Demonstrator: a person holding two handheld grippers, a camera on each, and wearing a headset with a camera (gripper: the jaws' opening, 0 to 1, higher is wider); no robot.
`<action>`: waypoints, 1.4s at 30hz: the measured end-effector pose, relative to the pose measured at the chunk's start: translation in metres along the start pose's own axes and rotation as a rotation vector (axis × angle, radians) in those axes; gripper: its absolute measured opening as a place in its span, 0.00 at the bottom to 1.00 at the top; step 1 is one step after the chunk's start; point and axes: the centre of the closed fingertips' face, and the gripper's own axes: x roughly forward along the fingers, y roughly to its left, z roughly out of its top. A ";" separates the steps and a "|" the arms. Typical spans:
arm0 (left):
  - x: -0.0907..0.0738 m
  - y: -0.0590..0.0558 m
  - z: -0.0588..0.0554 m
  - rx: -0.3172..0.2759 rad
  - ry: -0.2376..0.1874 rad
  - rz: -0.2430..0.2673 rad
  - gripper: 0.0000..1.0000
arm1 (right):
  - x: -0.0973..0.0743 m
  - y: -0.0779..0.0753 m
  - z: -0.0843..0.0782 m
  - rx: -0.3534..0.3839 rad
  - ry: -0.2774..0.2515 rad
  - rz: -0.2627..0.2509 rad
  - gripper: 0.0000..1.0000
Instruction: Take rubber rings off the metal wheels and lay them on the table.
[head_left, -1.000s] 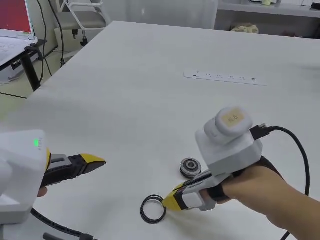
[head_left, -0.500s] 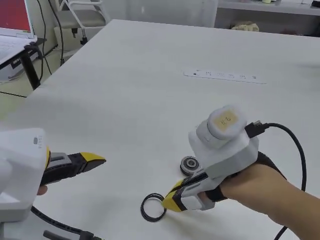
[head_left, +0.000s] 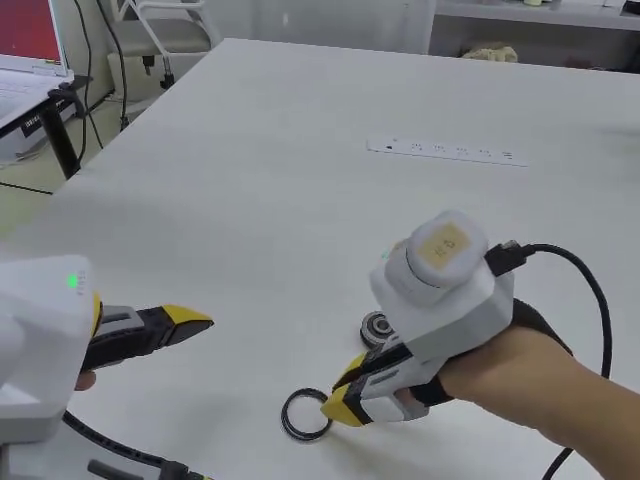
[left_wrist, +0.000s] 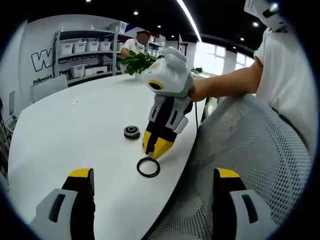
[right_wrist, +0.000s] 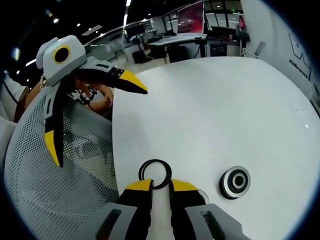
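A black rubber ring (head_left: 304, 415) lies flat on the white table (head_left: 300, 180) near its front edge. My right gripper (head_left: 338, 398) reaches it from the right, its yellow tips nearly together on the ring's near rim (right_wrist: 155, 173). A bare metal wheel (right_wrist: 235, 182) sits to the right of the ring, apart from it; in the head view the wheel (head_left: 374, 324) is half hidden behind the right gripper. My left gripper (left_wrist: 152, 174) is off the table's edge with its jaws wide apart, pointing at the ring (left_wrist: 148, 167) and the wheel (left_wrist: 132, 132). Its yellow fingertip (head_left: 192, 322) is well left of the ring.
A white power strip (head_left: 447, 153) lies farther back on the table. A black cable (head_left: 590, 300) trails from the right gripper. A mesh chair (left_wrist: 240, 135) is just off the table's near edge. A laptop with a red screen (head_left: 28, 40) is at far left.
The right gripper has crept slightly left over the wheel, which it now hides more. The ring stays at its tips. The left gripper has not moved.
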 end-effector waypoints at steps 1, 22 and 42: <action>0.000 0.000 0.000 -0.001 0.000 0.001 0.97 | 0.000 0.000 0.000 0.003 -0.002 0.003 0.10; 0.000 0.000 -0.001 0.001 0.002 0.003 0.97 | 0.001 0.007 -0.001 0.021 -0.006 0.040 0.10; -0.002 -0.003 0.008 0.041 -0.008 -0.017 0.99 | -0.031 -0.007 0.033 0.124 -0.220 0.067 0.12</action>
